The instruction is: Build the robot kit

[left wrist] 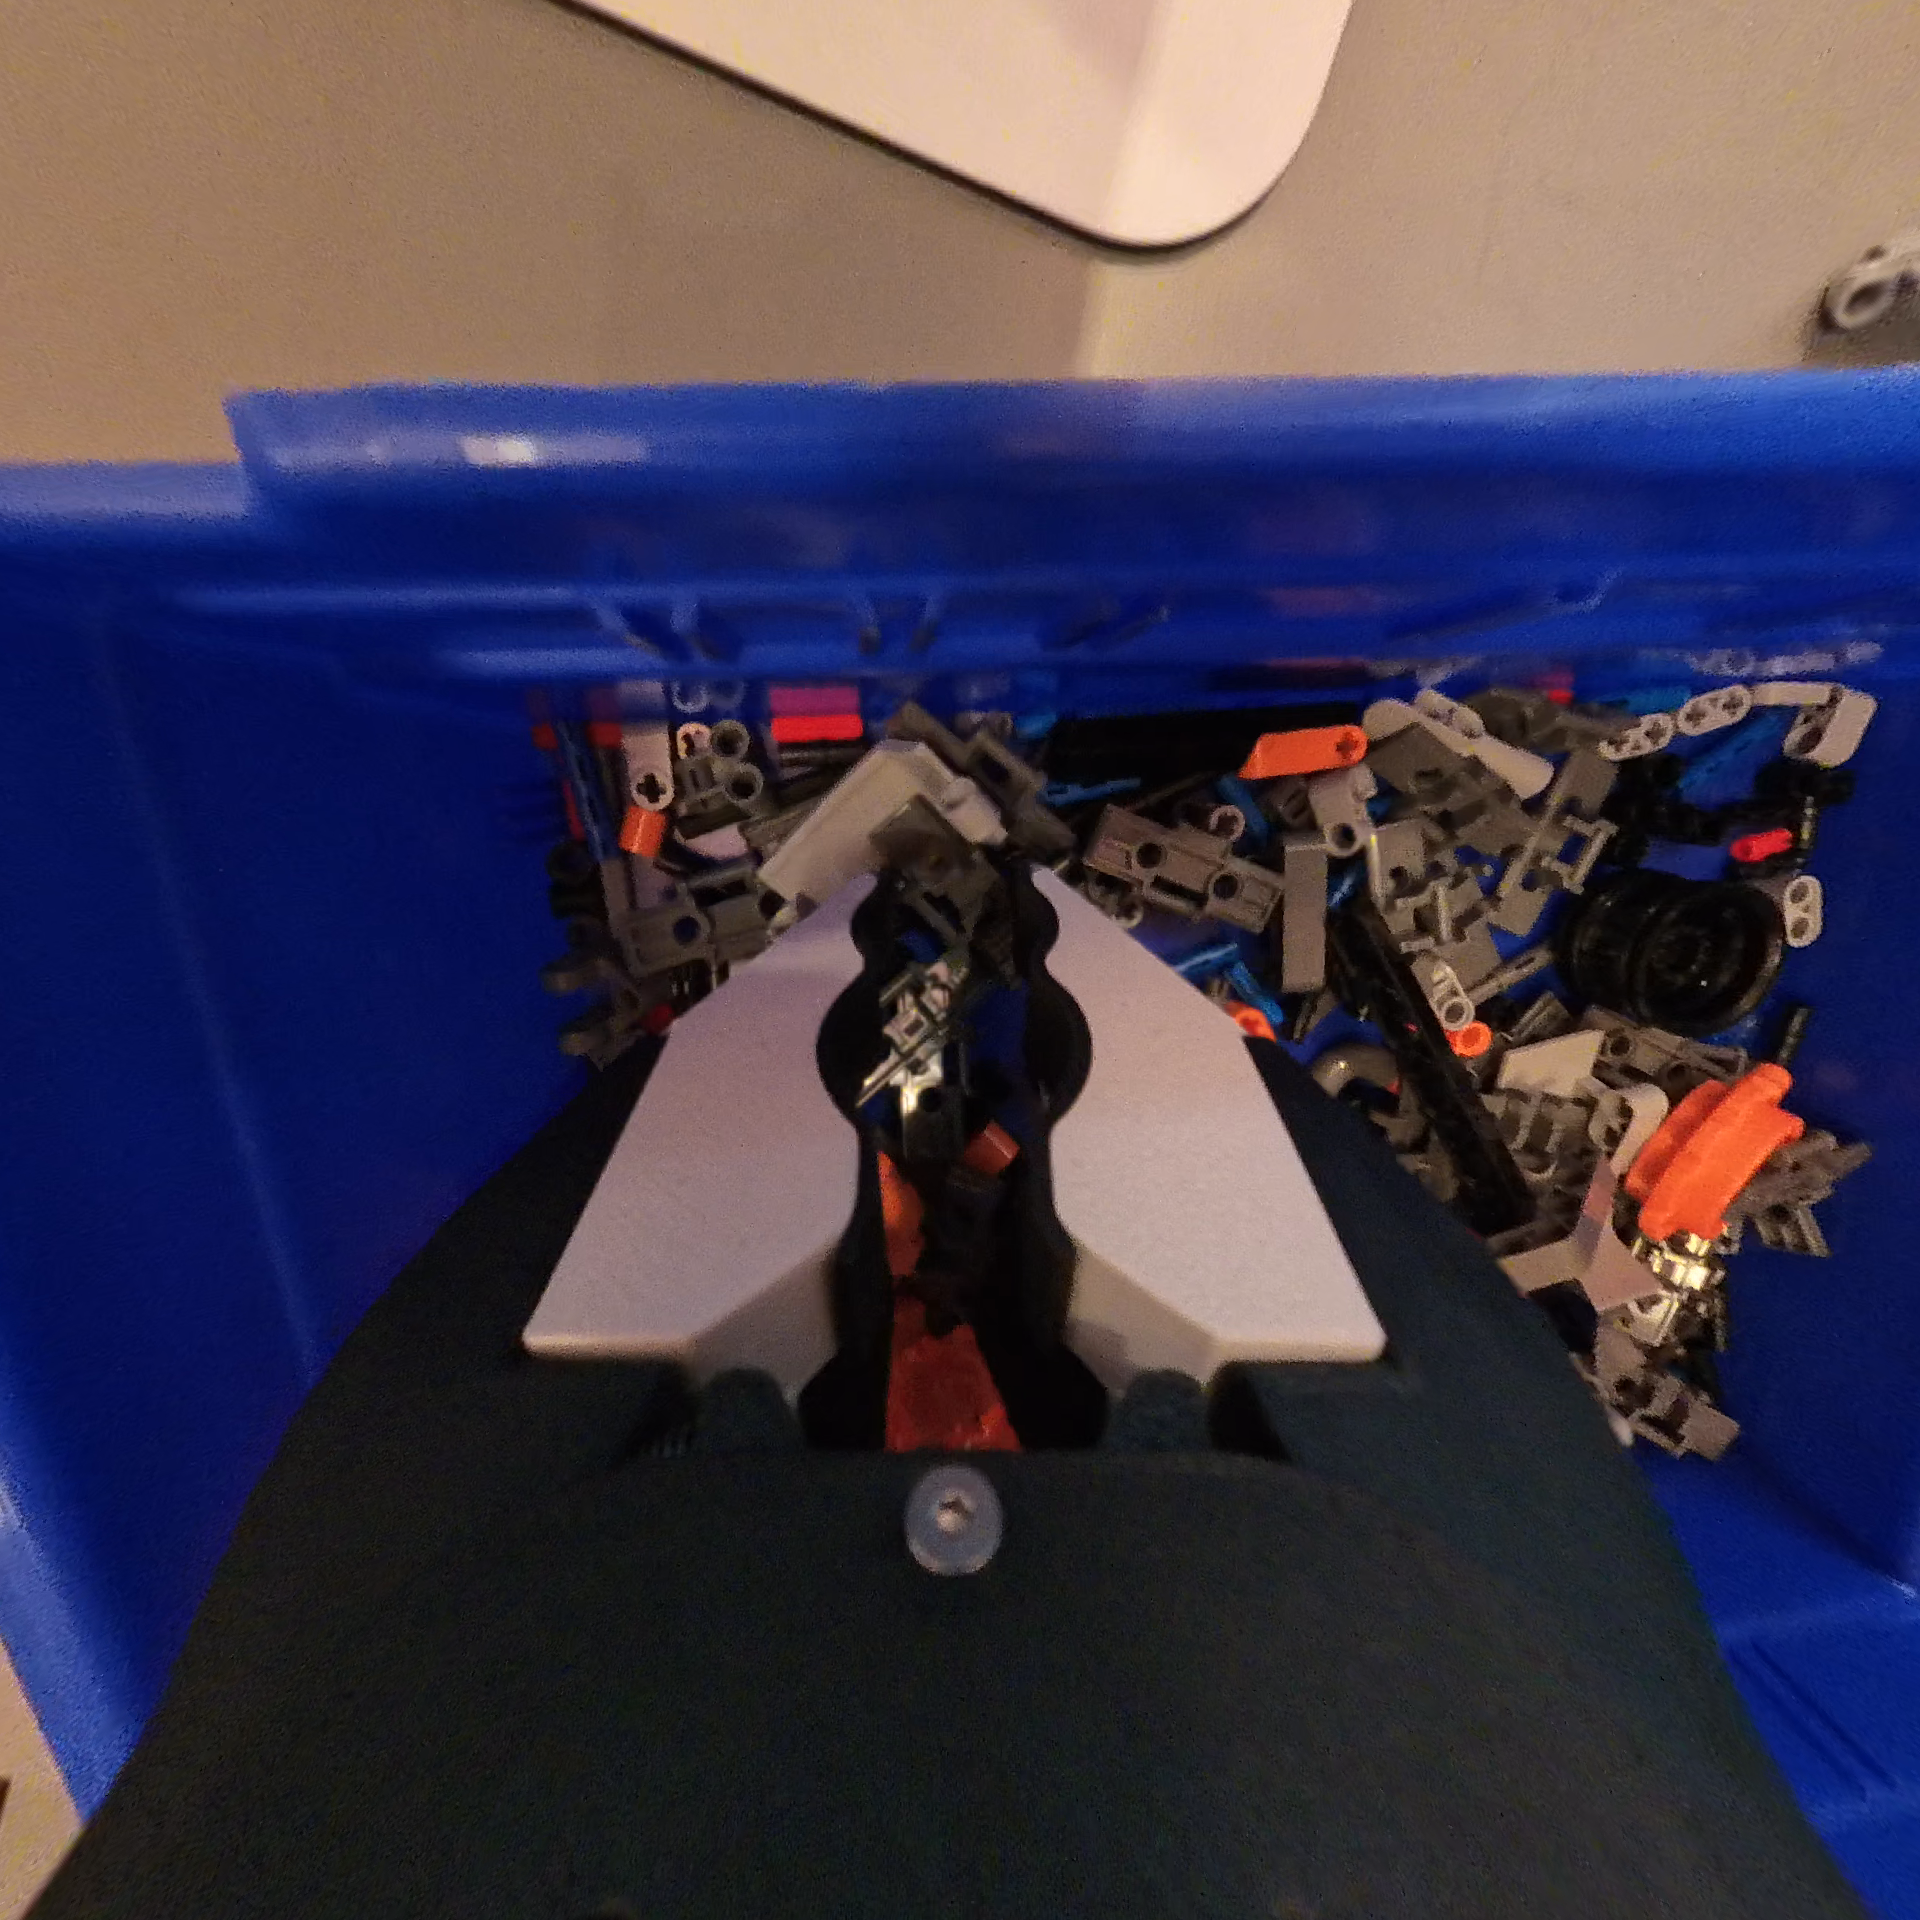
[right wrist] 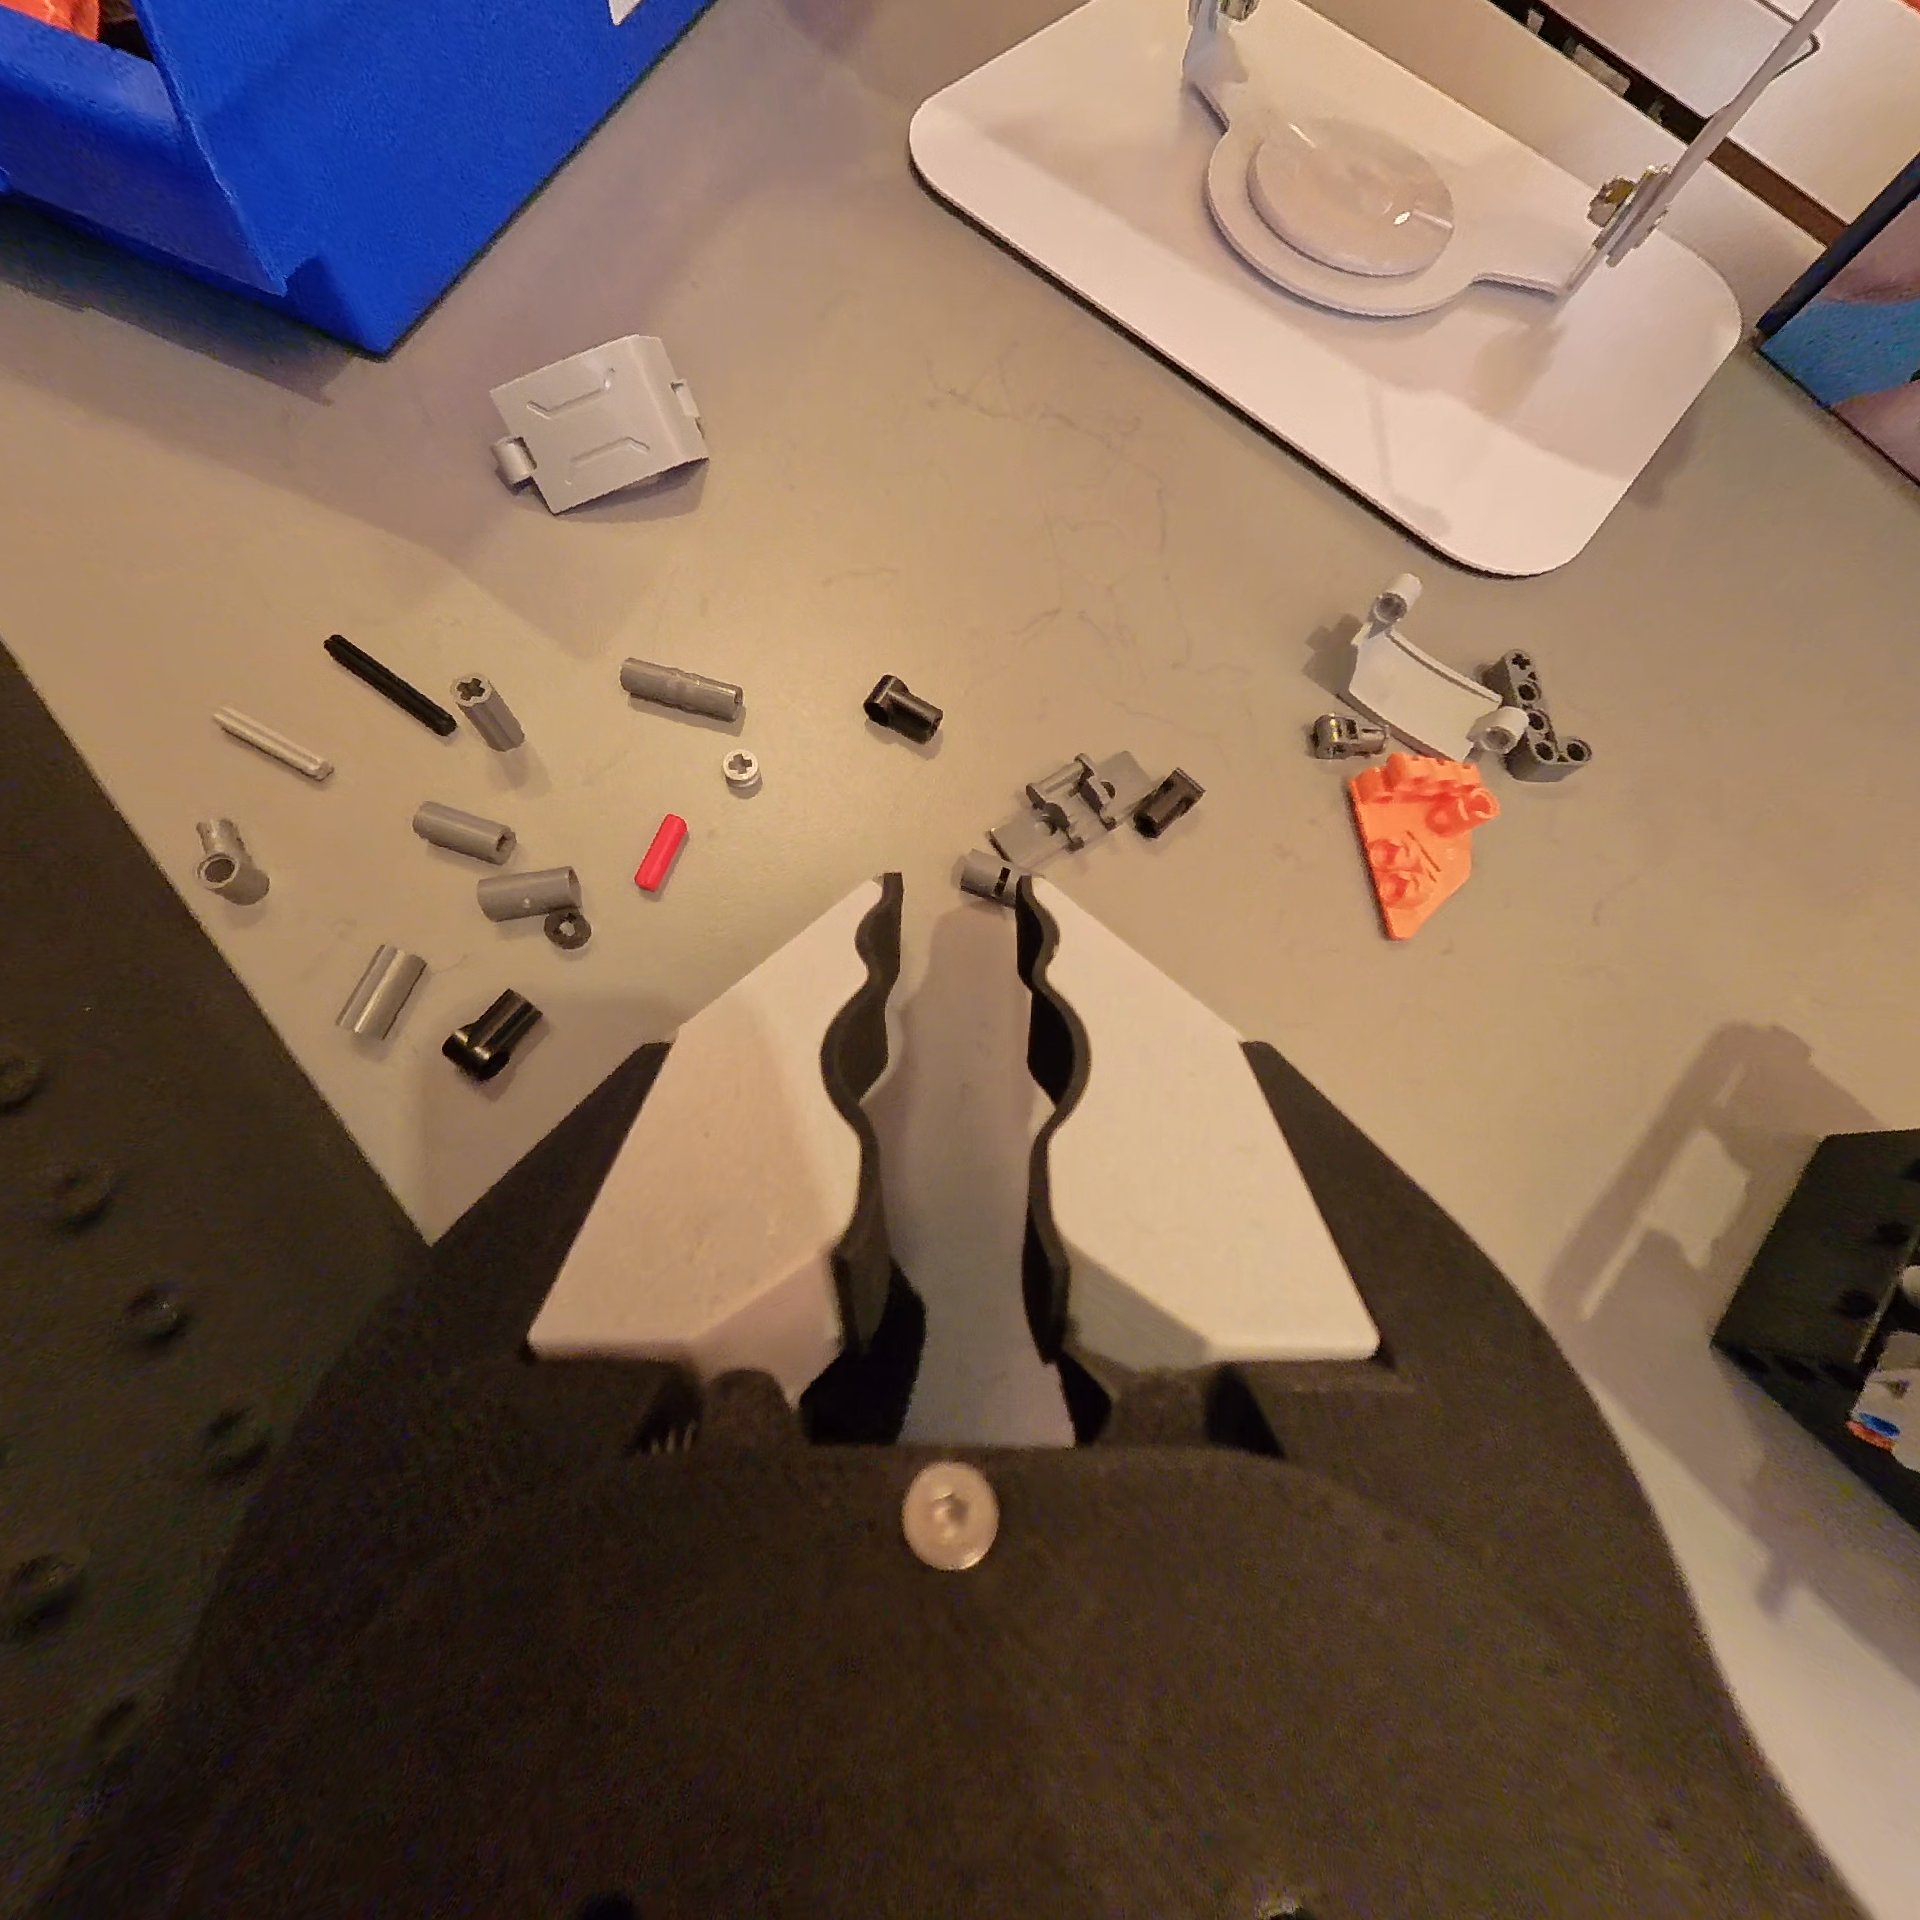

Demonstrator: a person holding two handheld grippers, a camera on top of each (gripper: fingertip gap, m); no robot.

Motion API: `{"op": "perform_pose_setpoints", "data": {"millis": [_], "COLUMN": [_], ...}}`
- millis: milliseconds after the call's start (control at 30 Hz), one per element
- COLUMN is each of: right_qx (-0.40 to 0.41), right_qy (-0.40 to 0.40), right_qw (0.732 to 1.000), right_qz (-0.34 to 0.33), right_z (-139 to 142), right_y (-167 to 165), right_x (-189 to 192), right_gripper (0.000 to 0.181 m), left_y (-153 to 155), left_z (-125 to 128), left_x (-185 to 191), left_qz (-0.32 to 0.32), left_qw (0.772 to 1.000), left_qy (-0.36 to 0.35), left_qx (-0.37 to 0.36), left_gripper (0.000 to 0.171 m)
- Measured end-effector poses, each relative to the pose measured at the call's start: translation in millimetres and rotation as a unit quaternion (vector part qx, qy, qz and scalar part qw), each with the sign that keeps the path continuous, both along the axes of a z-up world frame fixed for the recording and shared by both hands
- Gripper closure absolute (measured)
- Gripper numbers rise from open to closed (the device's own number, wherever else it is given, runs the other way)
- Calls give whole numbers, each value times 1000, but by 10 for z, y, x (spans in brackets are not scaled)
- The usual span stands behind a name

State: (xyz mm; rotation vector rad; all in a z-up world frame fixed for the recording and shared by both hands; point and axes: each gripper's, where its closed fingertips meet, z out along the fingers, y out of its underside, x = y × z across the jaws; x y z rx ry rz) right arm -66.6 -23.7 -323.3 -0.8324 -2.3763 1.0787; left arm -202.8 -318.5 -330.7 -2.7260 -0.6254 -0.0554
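My left tongs [left wrist: 940, 883] reach into the blue bin [left wrist: 935, 499], nearly closed among heaped toy parts [left wrist: 1455, 935]; grip unclear | My right tongs [right wrist: 958, 883] hover open over the bench [right wrist: 935, 499], tip beside a small grey connector [right wrist: 985, 873].

Small building parts [right wrist: 473, 831] lie scattered on the worktop [right wrist: 935, 499]; the bin [right wrist: 343, 156] stands behind them to the left, a flat stand base [right wrist: 1455, 416] behind to the right.
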Motion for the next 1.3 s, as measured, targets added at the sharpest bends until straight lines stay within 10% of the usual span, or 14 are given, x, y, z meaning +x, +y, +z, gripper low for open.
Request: {"op": "perform_pose_setpoints", "data": {"millis": [33,333,633,1300], "right_qx": [1,2,5,1], "right_qy": [-1,-4,-2,-3], "right_qw": [1000,1000,1000,1000], "right_qz": [0,0,2,3], "right_z": [-3,-15,-17,-10], "right_y": [1,2,-4,-8], "right_x": [-1,-1,4,6], "right_gripper": [162,162,163,163], "left_y": [-20,-210,6,-101], "left_z": [2,129,251,216], "left_x": [17,525,72,309], "left_qz": [-2,-30,20,43], "left_qw": [1000,996,1000,998], "left_qy": [1,-79,-6,-54], "left_qx": [-3,-39,16,2], "left_gripper": [151,151,132,166]}}
